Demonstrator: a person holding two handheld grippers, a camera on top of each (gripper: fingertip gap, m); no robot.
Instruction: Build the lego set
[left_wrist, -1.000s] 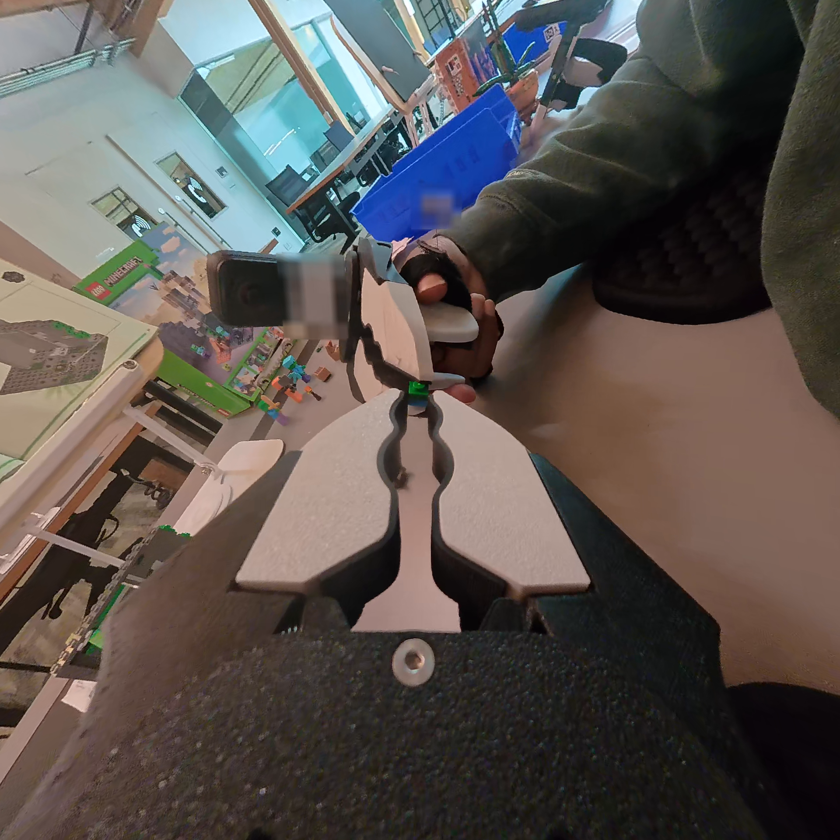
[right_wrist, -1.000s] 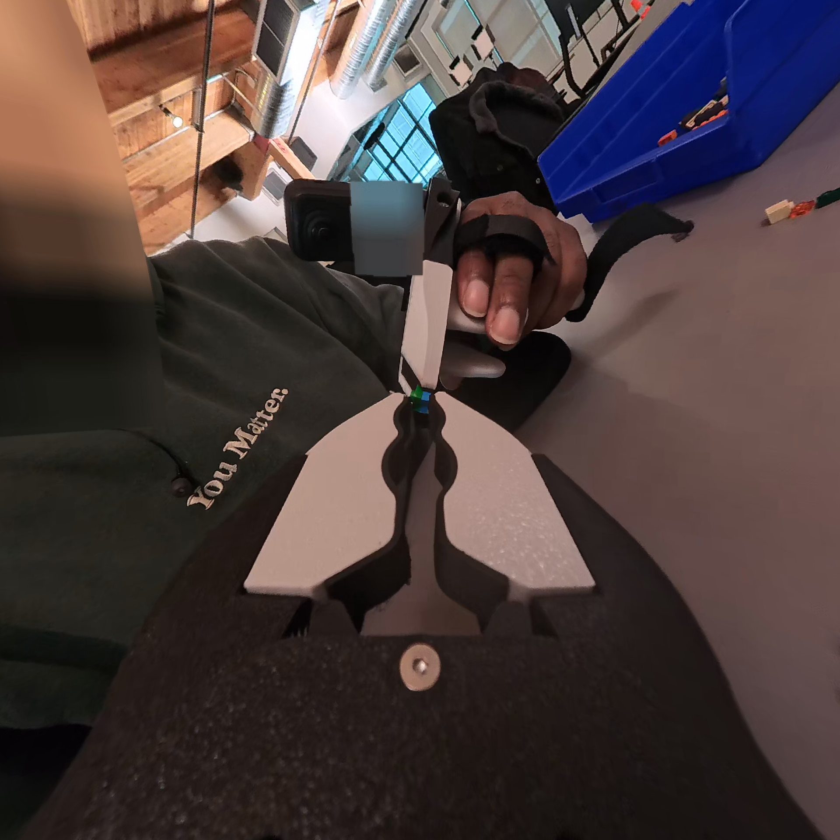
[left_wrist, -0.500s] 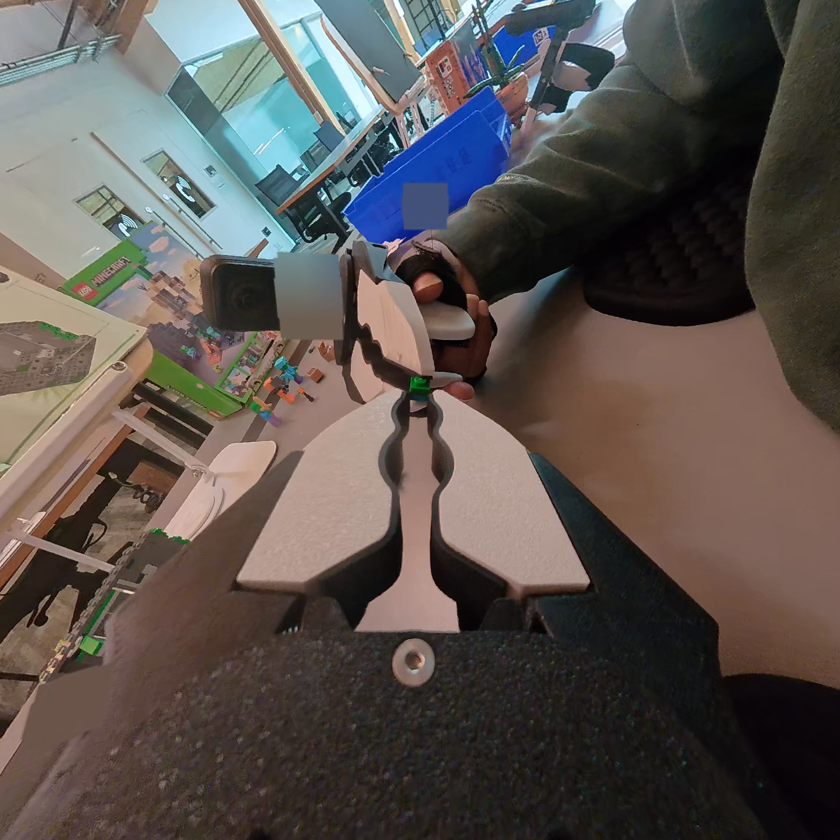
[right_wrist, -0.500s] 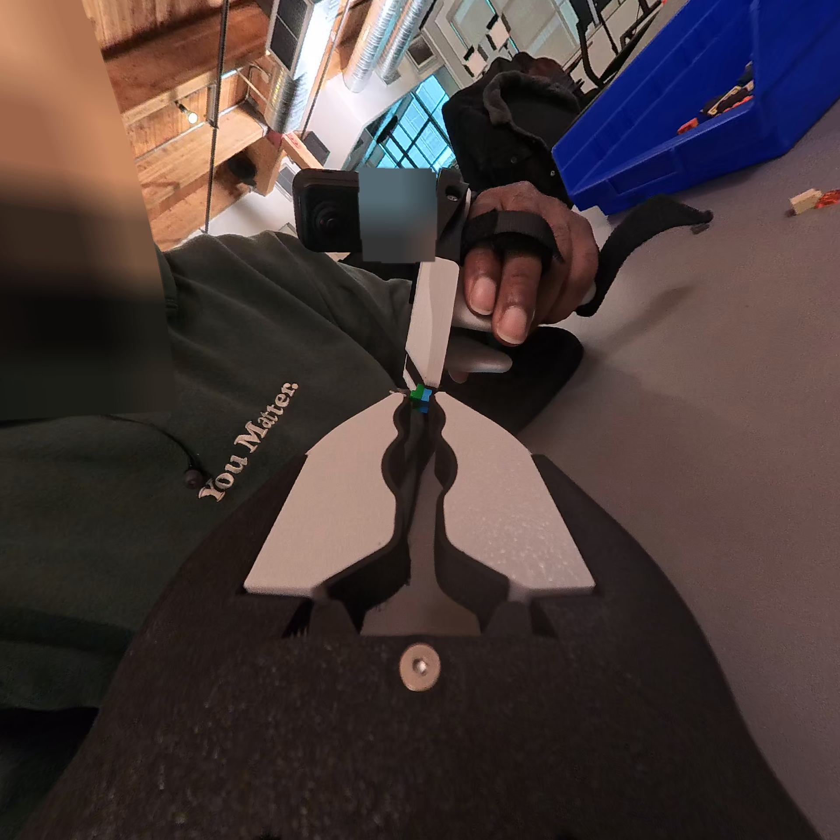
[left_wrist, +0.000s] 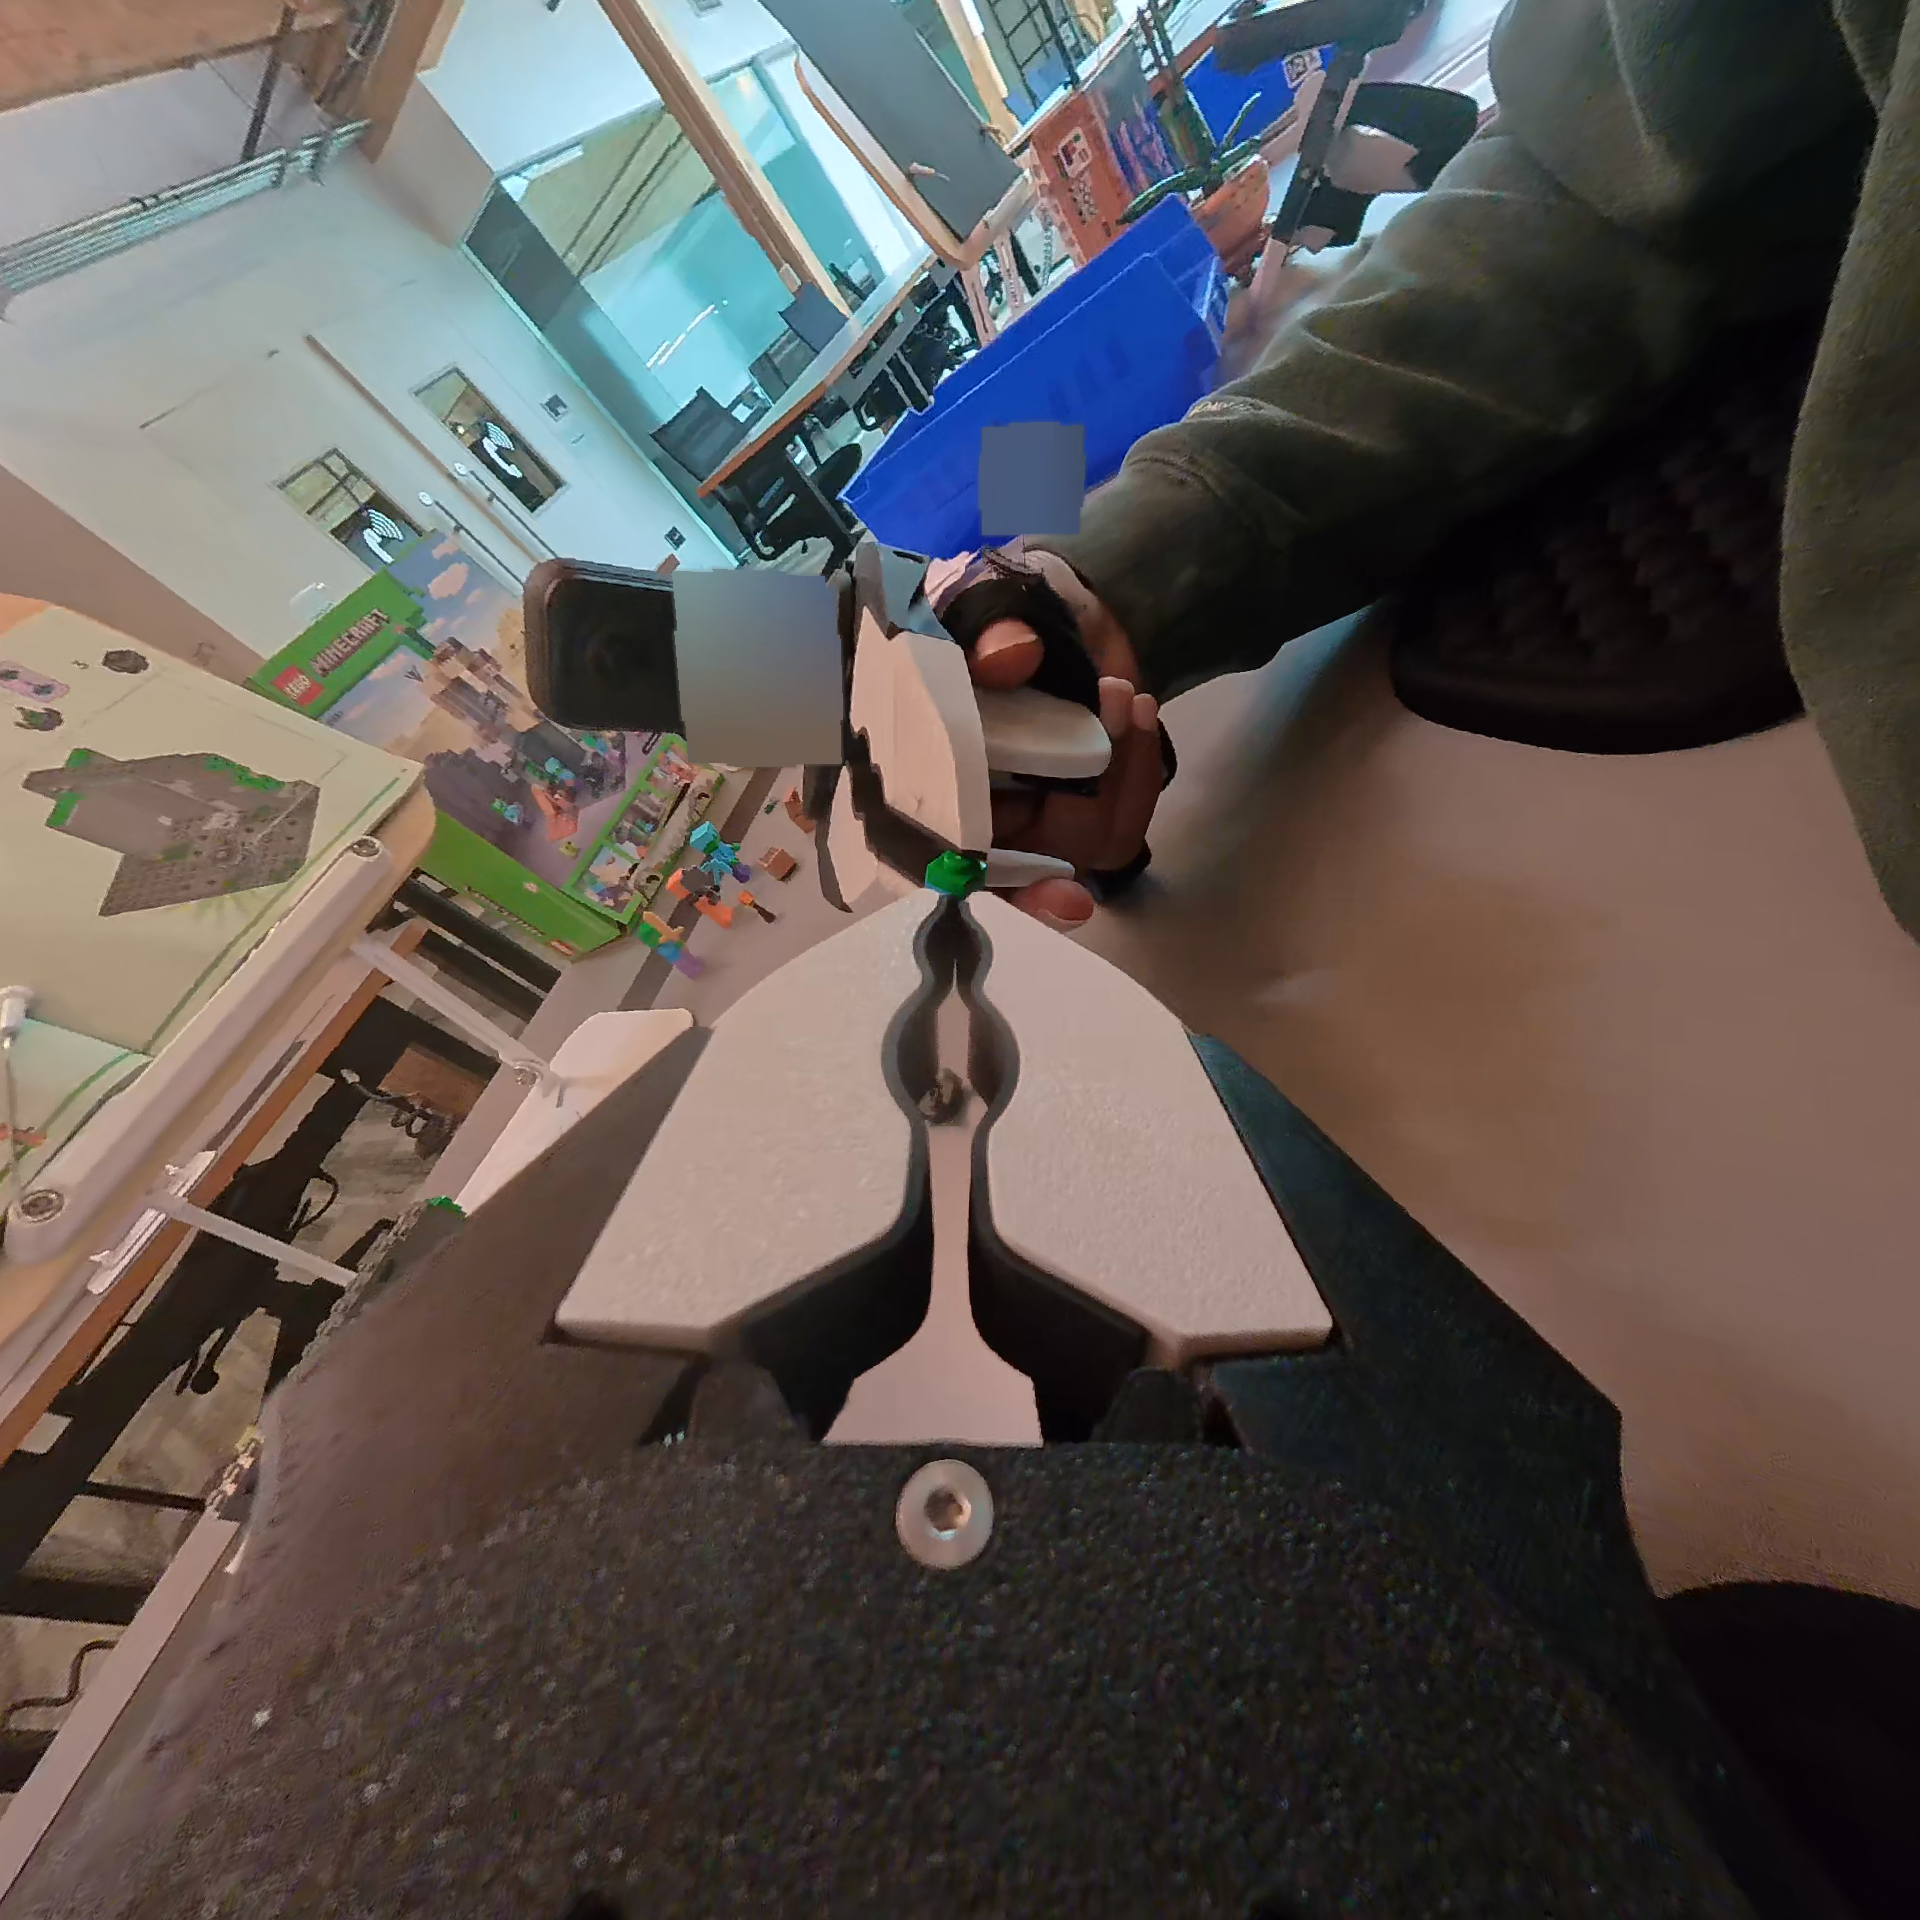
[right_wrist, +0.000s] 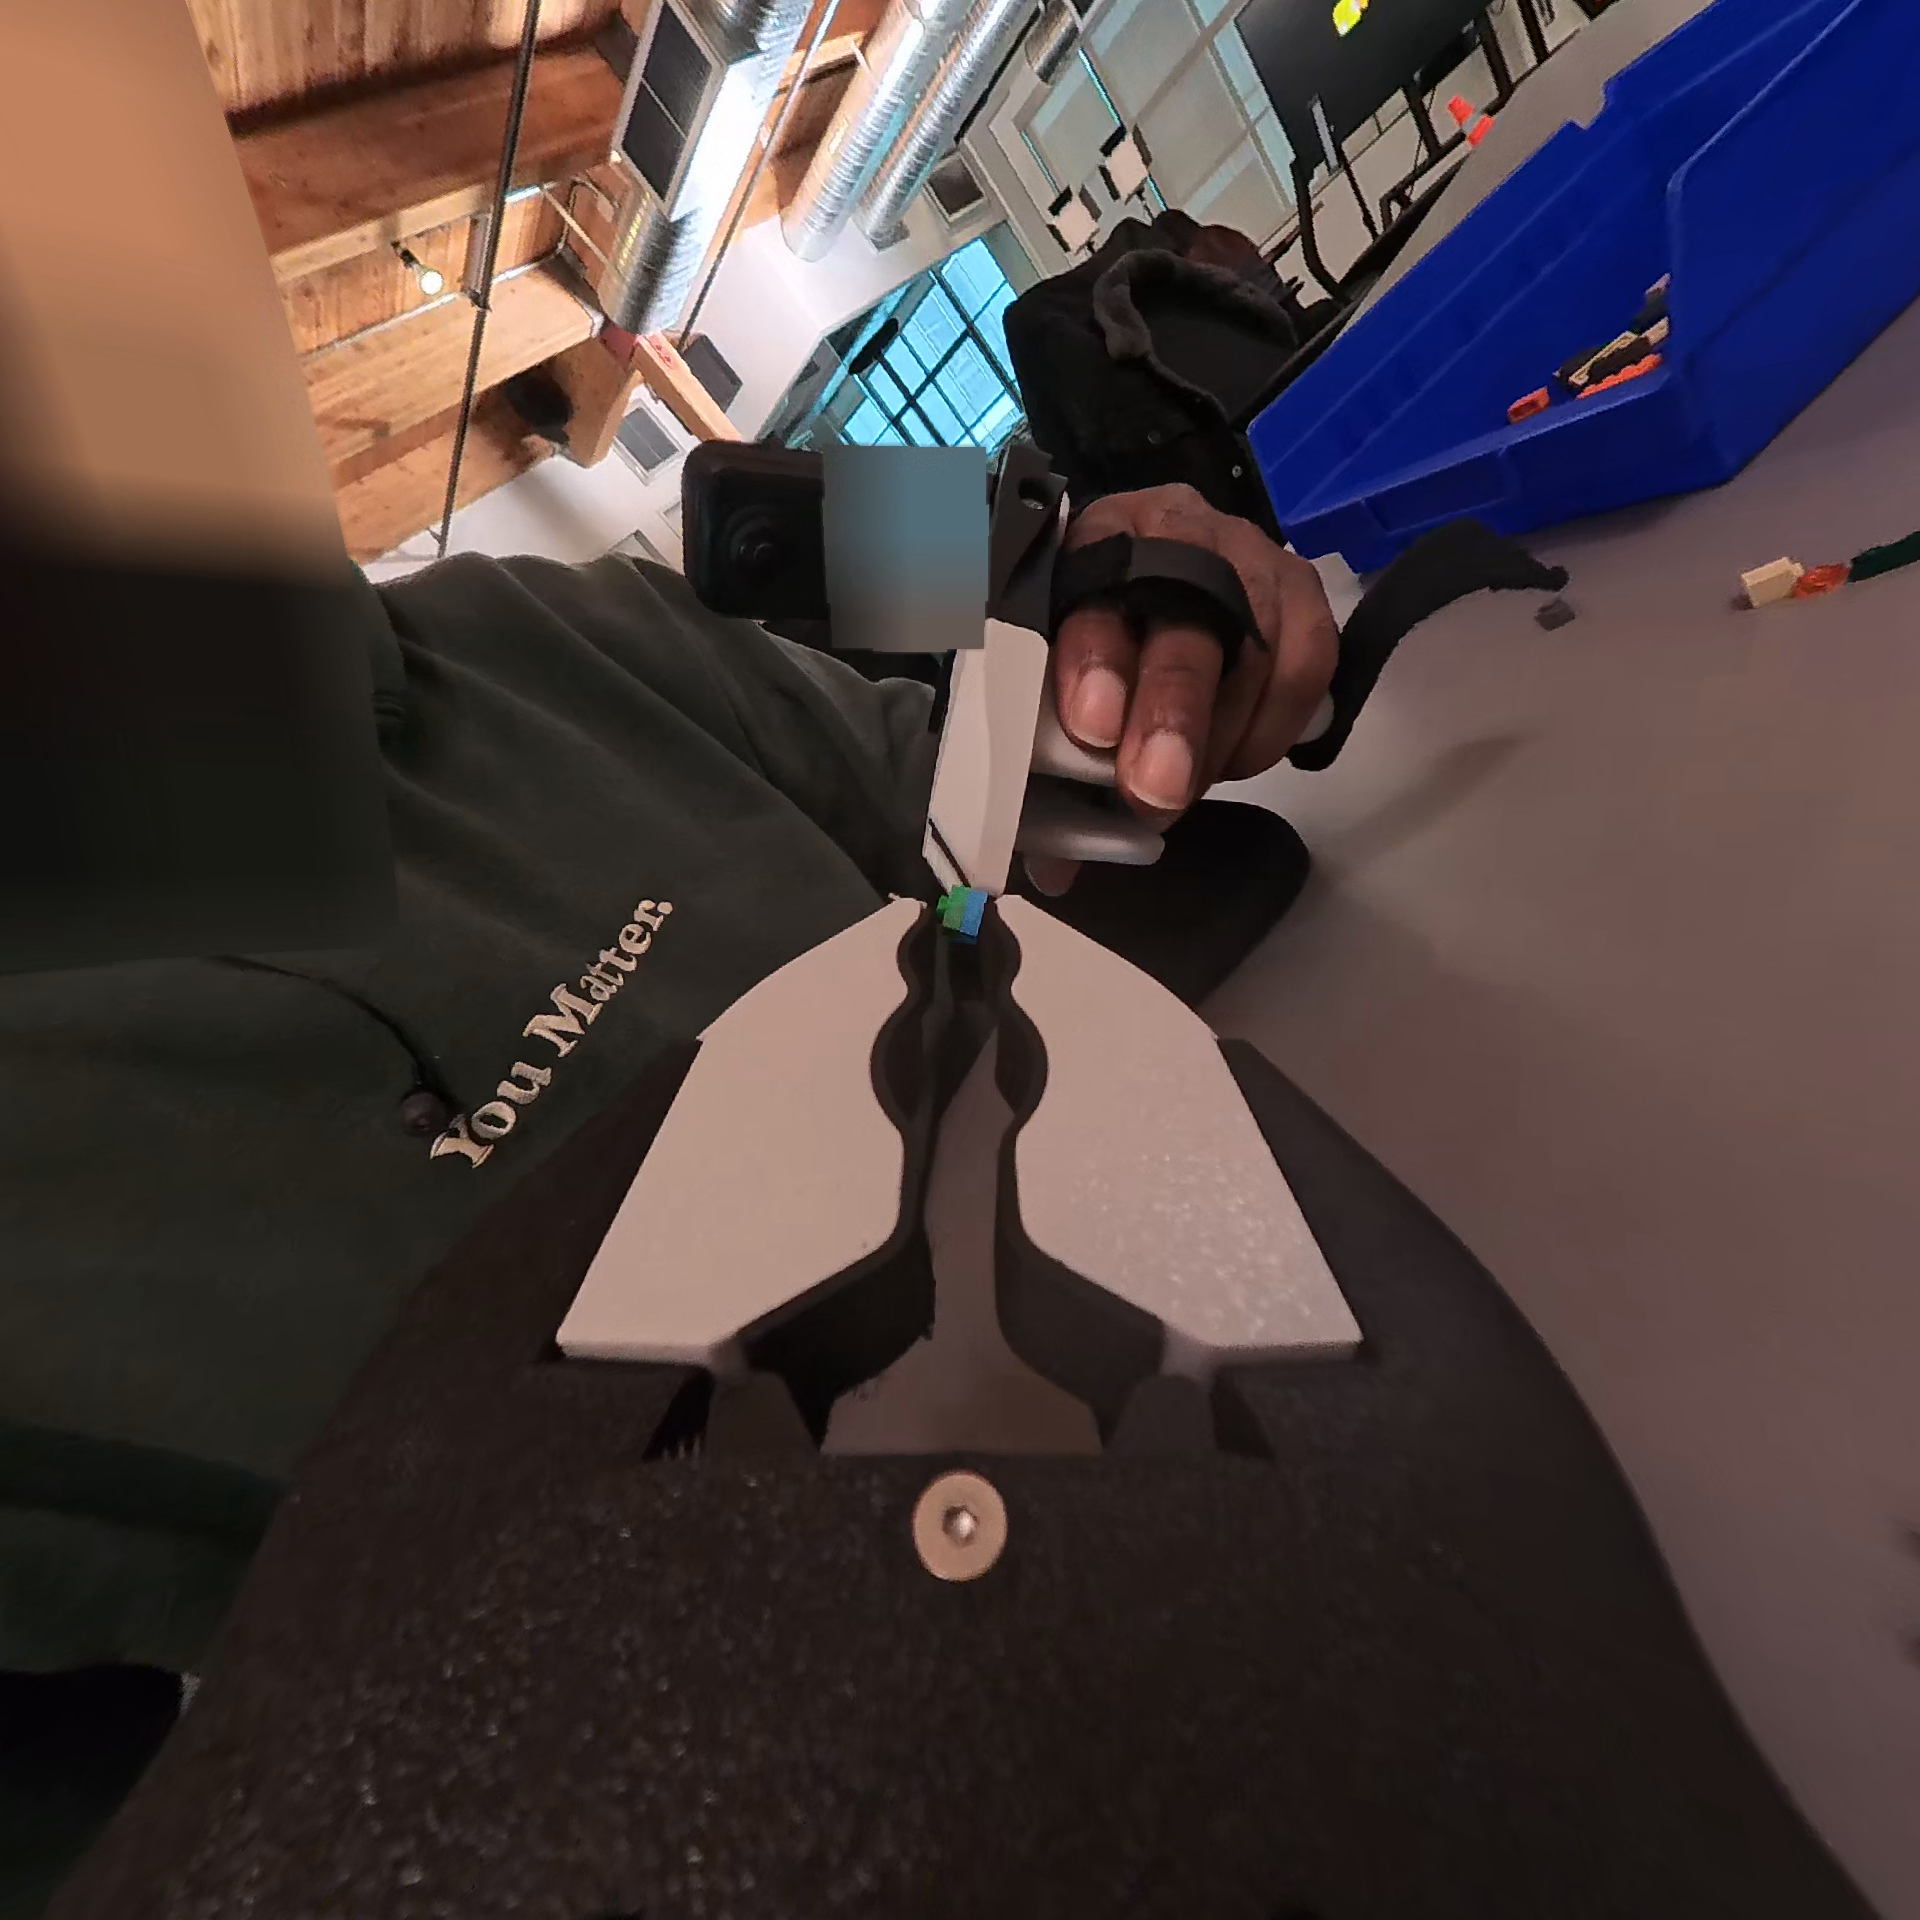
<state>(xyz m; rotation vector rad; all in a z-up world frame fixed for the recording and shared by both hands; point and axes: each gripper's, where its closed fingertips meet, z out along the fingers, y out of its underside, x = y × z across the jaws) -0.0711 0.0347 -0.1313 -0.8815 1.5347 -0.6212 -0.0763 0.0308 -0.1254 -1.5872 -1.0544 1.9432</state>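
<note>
My two grippers meet tip to tip above the grey table (right_wrist: 1558, 1039). My right gripper (right_wrist: 961, 912) is shut on a small green and blue lego piece (right_wrist: 963, 914), which its two pads press. In the left wrist view the same piece (left_wrist: 954, 873) shows green, at the tips of the right gripper (left_wrist: 966, 862), just beyond my own fingertips. My left gripper (left_wrist: 951, 906) is shut, its tips meeting just short of the piece with nothing between them. In the right wrist view the left gripper (right_wrist: 966, 883) points down onto the piece.
A blue bin (right_wrist: 1662, 312) with a few bricks stands at the far right, with loose bricks (right_wrist: 1787, 582) on the table beside it. In the left wrist view a lego box (left_wrist: 468, 790), small figures (left_wrist: 707, 883) and an instruction booklet (left_wrist: 156, 810) lie to the left. The person's dark green sleeve (left_wrist: 1403, 416) crosses the top right. My left and right fingertips are right by each other.
Both grippers held the piece before. My left fingers have come together and the piece has left their grasp. It stays in the right gripper.
</note>
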